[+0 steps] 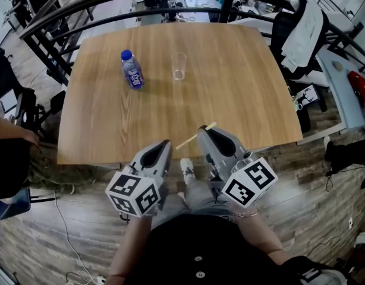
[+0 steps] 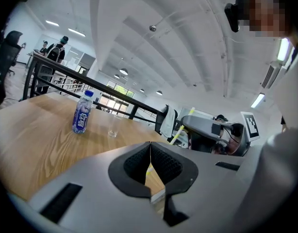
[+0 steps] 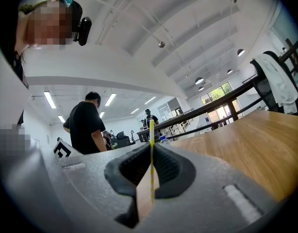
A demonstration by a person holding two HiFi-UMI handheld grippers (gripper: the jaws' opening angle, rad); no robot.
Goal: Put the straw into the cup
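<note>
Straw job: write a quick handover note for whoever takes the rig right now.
Right tool: shut on the straw, over the near edge of the table.
Left tool: shut, empty.
Cup: upright on the table, apart from the bottle, no straw in it.
Done: straw is gripped.
Left: carry the straw to the cup and drop it in.

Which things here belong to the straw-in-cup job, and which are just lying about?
For the job:
- straw, clamped in the right gripper
- cup, clear, upright on the table

Lying about:
- water bottle, on the table left of the cup
- white garment, draped over a chair past the table
- left gripper, shut with nothing in it
</note>
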